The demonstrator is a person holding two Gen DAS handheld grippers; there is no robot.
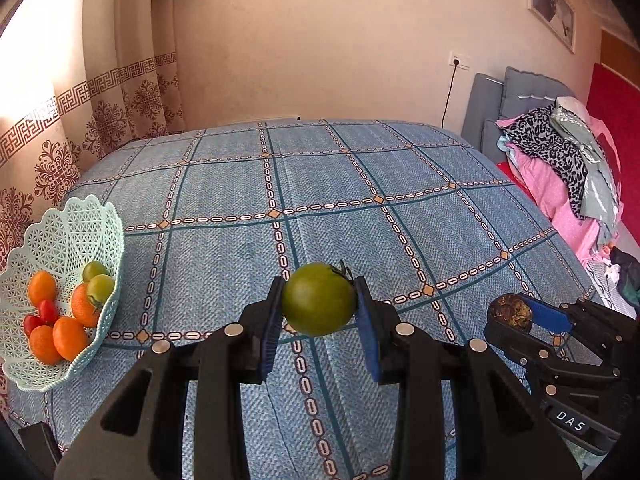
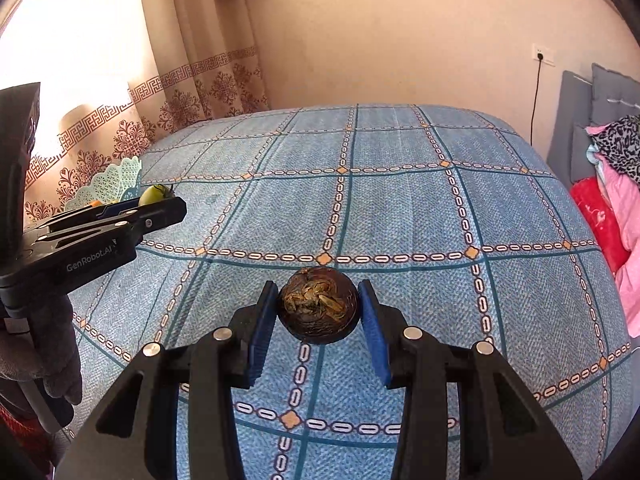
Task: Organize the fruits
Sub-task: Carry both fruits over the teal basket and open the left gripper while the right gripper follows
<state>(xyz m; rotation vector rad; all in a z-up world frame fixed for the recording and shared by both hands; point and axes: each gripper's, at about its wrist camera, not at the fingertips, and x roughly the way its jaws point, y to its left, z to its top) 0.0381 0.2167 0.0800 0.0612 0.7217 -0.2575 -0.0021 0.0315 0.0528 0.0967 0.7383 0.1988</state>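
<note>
Blue checked tablecloth (image 1: pixel 320 200) with a chain-link grid pattern covers the whole counter. Beige curtain (image 1: pixel 108 120) with brown floral and Greek-key trim hangs on the left, sun blasting through. Grey padded headboard (image 1: pixel 516 100) on the right, with a pile of pink and leopard-print clothes (image 1: pixel 560 168) beside it. Wall socket (image 1: pixel 459 60) with a black cord, framed picture (image 1: pixel 552 4) up high.

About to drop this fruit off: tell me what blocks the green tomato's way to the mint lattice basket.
Nothing visible does. The left gripper holds the green tomato; only bare blue checked cloth lies between it and the mint lattice basket at left.
</note>
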